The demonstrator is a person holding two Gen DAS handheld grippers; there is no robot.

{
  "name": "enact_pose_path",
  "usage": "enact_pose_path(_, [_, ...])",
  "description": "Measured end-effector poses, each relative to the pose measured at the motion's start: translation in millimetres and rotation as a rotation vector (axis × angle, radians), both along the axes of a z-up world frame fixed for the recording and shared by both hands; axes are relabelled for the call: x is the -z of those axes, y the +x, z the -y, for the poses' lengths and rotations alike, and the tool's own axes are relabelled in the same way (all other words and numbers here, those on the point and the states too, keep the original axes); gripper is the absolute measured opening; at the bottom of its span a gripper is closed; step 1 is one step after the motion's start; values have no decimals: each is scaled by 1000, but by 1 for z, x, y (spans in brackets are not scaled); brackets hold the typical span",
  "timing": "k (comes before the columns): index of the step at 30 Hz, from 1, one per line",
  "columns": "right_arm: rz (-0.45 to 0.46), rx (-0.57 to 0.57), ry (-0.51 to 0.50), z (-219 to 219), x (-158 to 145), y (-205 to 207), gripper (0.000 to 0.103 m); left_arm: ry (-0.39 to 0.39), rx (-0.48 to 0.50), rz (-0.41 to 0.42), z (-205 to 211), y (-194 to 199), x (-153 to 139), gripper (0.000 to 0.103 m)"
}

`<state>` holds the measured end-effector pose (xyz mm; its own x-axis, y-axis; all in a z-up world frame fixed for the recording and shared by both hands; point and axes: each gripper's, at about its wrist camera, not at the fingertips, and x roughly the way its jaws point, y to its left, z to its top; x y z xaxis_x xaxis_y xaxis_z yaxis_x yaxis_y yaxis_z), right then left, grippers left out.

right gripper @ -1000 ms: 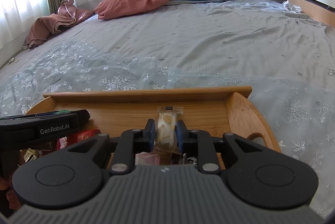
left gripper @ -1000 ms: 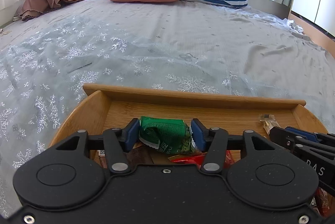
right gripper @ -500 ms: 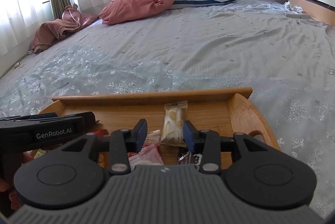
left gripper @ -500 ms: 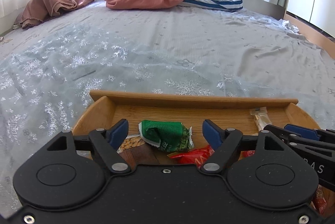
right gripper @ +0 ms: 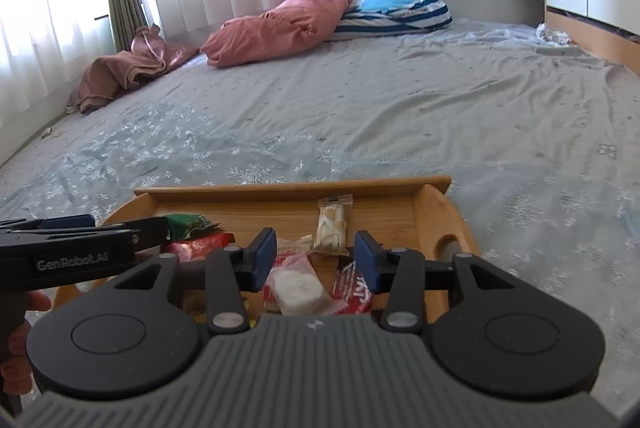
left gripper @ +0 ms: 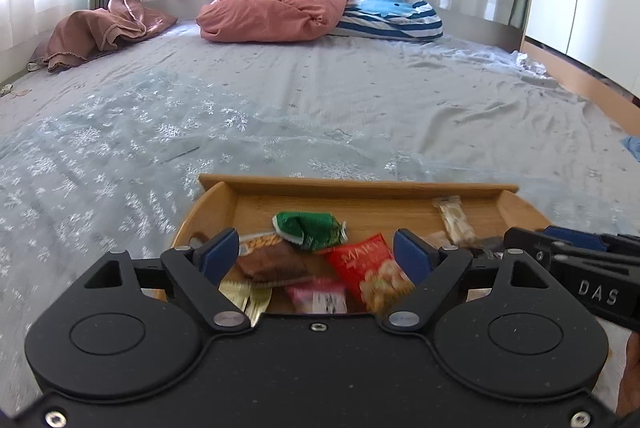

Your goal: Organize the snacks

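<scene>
Wooden tray on the bed, holding loose snacks: green crinkled packet, red "MAKY" packet, brown bar, clear-wrapped wafer lying flat near the far wall.

Bed covered in grey-blue sheet with snowflake print, bit wrinkly toward right side. Wooden tray sitting flat on it near front edge, snack packets inside. Way at far end: pink pillow, blue striped pillow touching it, crumpled brownish-pink cloth off to left by curtain.
</scene>
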<state>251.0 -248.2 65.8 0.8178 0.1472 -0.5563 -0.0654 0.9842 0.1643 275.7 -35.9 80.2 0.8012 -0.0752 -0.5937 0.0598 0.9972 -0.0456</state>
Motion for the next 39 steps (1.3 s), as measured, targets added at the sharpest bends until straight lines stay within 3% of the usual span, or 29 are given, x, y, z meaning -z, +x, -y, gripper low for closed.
enact_pose_path(10, [76,-2,-21,8,-19,-67,67,28,-1,89,0,-79,-21,87])
enact_pose_path(15, [99,-19,-52,5,-17,-98,70,-6,23,85,4,-114,-21,88])
enact_pose_path(25, [124,-48,-138,-10,9,-147,75,-6,4,36,5,-159,14,89])
enact_pose_path(39, [20,-61,-185,-22,65,-163,81,43,-67,-72,-5,-159,74,89])
